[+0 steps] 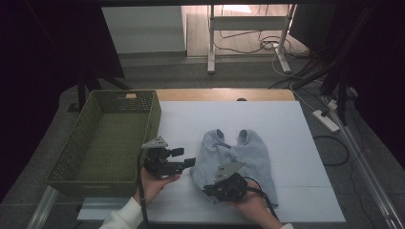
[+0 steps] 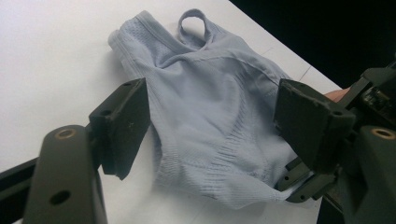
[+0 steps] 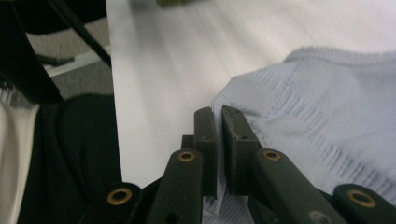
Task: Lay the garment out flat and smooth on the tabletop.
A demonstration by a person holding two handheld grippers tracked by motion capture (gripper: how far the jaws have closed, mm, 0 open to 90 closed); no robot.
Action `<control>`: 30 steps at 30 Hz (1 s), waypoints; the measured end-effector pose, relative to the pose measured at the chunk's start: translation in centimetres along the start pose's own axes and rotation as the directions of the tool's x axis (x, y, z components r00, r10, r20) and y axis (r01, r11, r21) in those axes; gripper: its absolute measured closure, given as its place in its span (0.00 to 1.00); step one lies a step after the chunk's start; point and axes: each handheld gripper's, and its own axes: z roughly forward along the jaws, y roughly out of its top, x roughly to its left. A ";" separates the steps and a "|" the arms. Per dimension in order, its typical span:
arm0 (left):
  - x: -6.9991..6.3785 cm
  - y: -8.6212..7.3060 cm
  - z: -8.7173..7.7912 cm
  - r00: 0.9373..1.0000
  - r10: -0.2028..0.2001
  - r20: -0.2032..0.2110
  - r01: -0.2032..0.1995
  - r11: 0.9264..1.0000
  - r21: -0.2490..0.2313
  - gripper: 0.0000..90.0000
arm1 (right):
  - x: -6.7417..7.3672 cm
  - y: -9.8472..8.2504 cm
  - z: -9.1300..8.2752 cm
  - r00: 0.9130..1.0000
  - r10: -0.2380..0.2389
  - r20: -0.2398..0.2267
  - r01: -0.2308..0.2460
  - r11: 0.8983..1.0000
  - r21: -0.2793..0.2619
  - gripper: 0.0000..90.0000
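A light blue knitted garment (image 1: 248, 152) lies crumpled on the white sheet (image 1: 286, 124), its two straps pointing away from me. My right gripper (image 1: 208, 192) sits at the garment's near left corner. In the right gripper view its jaws (image 3: 219, 116) stand almost together, with a fold of the garment's hem (image 3: 317, 116) pinched between them. My left gripper (image 1: 184, 157) rests just left of the garment, and its jaws are open. In the left gripper view those jaws (image 2: 212, 100) frame the garment (image 2: 201, 70) without touching it. The right gripper (image 2: 303, 186) bites the cloth's corner there.
A green woven basket (image 1: 155, 119) stands at the table's left, close behind the left gripper. The white sheet runs to the table's near edge. The wooden tabletop (image 1: 224, 94) shows behind it. Cables and a power strip (image 1: 325, 119) lie on the floor to the right.
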 end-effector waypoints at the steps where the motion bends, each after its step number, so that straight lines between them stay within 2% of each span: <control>1: 0.0 0.0 0.0 1.000 -0.002 0.000 0.002 1.000 -0.003 0.30 | 0.1 0.2 0.0 1.000 -0.004 0.003 0.004 1.000 -0.006 0.94; 7: 0.2 0.1 -0.4 1.000 -0.008 -0.001 0.008 1.000 -0.015 0.30 | 0.1 1.3 0.1 1.000 -0.017 0.001 0.017 0.998 -0.061 0.95; 12: 0.1 0.3 -0.7 1.000 -0.006 0.000 0.006 1.000 -0.026 0.30 | 0.5 2.3 0.1 0.999 -0.020 -0.033 0.016 0.992 -0.128 0.95; 21: 0.1 0.3 -0.8 1.000 -0.005 -0.001 0.005 1.000 -0.029 0.30 | 1.5 2.4 1.4 0.993 -0.058 -0.099 0.044 0.989 -0.139 0.95; 23: 0.1 0.3 -0.7 1.000 -0.006 0.000 0.006 1.000 -0.027 0.30 | 1.7 2.2 1.9 0.994 -0.069 -0.088 0.059 0.991 -0.121 0.94; 25: 0.1 0.2 -0.7 1.000 -0.006 -0.001 0.006 1.000 -0.025 0.30 | 1.6 1.6 2.5 0.994 -0.056 -0.091 0.048 0.995 -0.087 0.93; 27: 0.1 0.2 -0.6 1.000 -0.006 -0.001 0.006 1.000 -0.024 0.30 | 1.5 1.2 2.9 0.994 -0.041 -0.106 0.034 0.997 -0.073 0.82; 30: 0.1 0.2 -0.6 1.000 -0.006 -0.002 0.006 1.000 -0.023 0.30 | 1.7 1.4 2.5 0.994 -0.042 -0.096 0.032 0.995 -0.099 0.66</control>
